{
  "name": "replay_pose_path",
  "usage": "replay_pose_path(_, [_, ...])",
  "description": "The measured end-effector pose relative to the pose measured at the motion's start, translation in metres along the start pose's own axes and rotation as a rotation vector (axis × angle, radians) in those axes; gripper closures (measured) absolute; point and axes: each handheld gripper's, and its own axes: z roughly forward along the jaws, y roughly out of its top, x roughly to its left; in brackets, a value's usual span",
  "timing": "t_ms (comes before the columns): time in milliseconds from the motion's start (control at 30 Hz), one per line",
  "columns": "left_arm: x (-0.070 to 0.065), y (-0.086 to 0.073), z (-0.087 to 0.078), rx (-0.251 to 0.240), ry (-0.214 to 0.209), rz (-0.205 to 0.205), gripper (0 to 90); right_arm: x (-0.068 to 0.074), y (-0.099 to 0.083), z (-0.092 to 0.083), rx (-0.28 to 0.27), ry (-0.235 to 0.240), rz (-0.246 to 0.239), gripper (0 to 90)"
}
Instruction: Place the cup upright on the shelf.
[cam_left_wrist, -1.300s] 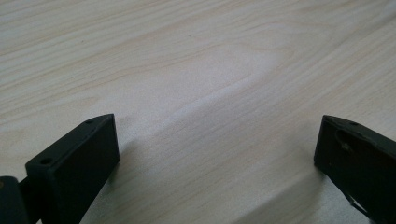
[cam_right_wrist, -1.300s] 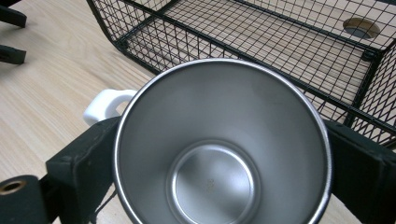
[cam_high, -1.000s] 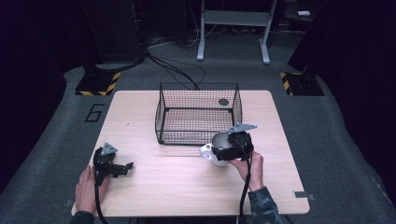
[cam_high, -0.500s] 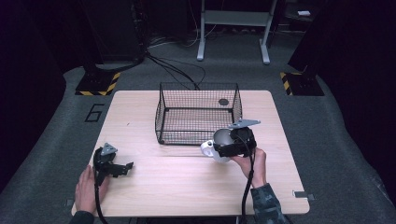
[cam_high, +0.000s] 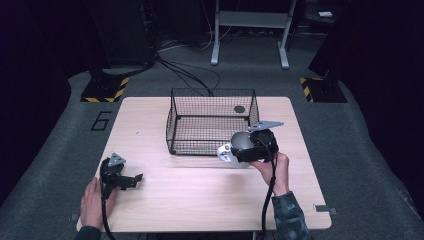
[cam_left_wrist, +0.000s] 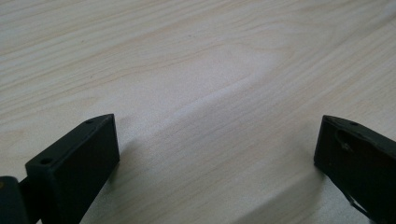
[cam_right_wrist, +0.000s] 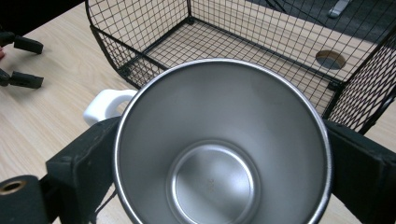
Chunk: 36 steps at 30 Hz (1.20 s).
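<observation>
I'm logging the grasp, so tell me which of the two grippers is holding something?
The right gripper, shut on the steel mug beside the wire basket. The left gripper is open over bare table.

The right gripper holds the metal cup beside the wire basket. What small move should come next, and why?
Probably lift the cup a little higher and carry it forward over the near wall of the wire basket. The right gripper is clamped on the cup on both sides, the cup is outside the basket, close to that wall, and the basket floor looks free.

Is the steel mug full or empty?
Empty: the right gripper view looks into the steel mug and shows its bare metal bottom.
</observation>
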Motion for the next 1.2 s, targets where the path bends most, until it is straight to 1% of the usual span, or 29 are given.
replay_pose_path(67, [0.0,0.0,0.0,0.0,0.0,0.0,0.0,0.0,0.002,-0.001,0.002,-0.003,0.003,5.7])
replay_pose_path(167, [0.0,0.0,0.0,0.0,0.0,0.0,0.0,-0.003,0.01,-0.003,-0.005,-0.002,-0.006,5.8])
replay_pose_path(300, [0.0,0.0,0.0,0.0,0.0,0.0,0.0,-0.004,0.017,-0.004,-0.005,-0.003,-0.001,5.8])
replay_pose_path(367, [0.0,0.0,0.0,0.0,0.001,0.0,0.0,-0.006,0.021,-0.004,-0.007,-0.005,-0.019,5.7])
replay_pose_path(433, [0.0,0.0,0.0,-0.002,0.002,0.002,0.0,-0.007,0.027,-0.003,-0.009,-0.007,-0.016,5.7])
replay_pose_path(500, [0.0,0.0,0.0,-0.002,0.002,0.001,0.0,-0.008,0.028,-0.003,-0.009,-0.006,-0.026,5.7])
replay_pose_path(567, [0.0,0.0,0.0,-0.002,0.002,0.002,0.0,-0.01,0.034,-0.002,-0.004,-0.009,-0.025,5.8])
replay_pose_path(767, [0.0,0.0,0.0,-0.002,0.002,0.001,0.0,-0.012,0.043,0.002,-0.005,-0.011,-0.022,5.7])
replay_pose_path(800, [0.0,0.0,0.0,-0.002,0.002,0.002,0.0,-0.014,0.046,0.003,-0.003,-0.011,-0.03,5.8])
replay_pose_path(833, [0.0,0.0,0.0,-0.001,0.002,0.002,0.0,-0.014,0.047,0.003,-0.003,-0.011,-0.024,5.8])
replay_pose_path(867, [0.0,0.0,0.0,-0.001,0.002,0.002,0.0,-0.015,0.048,0.004,-0.002,-0.011,-0.035,5.7])
replay_pose_path(1000, [0.0,0.0,0.0,-0.002,0.002,0.001,0.0,-0.018,0.053,0.007,0.003,-0.011,-0.034,5.8])
replay_pose_path(1067, [0.0,0.0,0.0,-0.002,0.002,0.002,0.0,-0.018,0.055,0.009,0.003,-0.012,-0.018,5.8])
replay_pose_path(1100, [0.0,0.0,0.0,-0.002,0.001,0.002,0.0,-0.02,0.056,0.01,0.005,-0.009,-0.039,5.7])
replay_pose_path(1133, [0.0,0.0,0.0,-0.002,0.001,0.002,0.0,-0.02,0.057,0.011,0.003,-0.01,-0.024,5.8])
replay_pose_path(1167, [0.0,0.0,0.0,-0.002,0.002,0.002,0.0,-0.02,0.059,0.012,0.008,-0.011,-0.024,5.7])
replay_pose_path(1200, [0.0,0.0,0.0,-0.001,0.002,0.002,0.0,-0.022,0.06,0.014,-0.001,-0.01,-0.038,5.7])
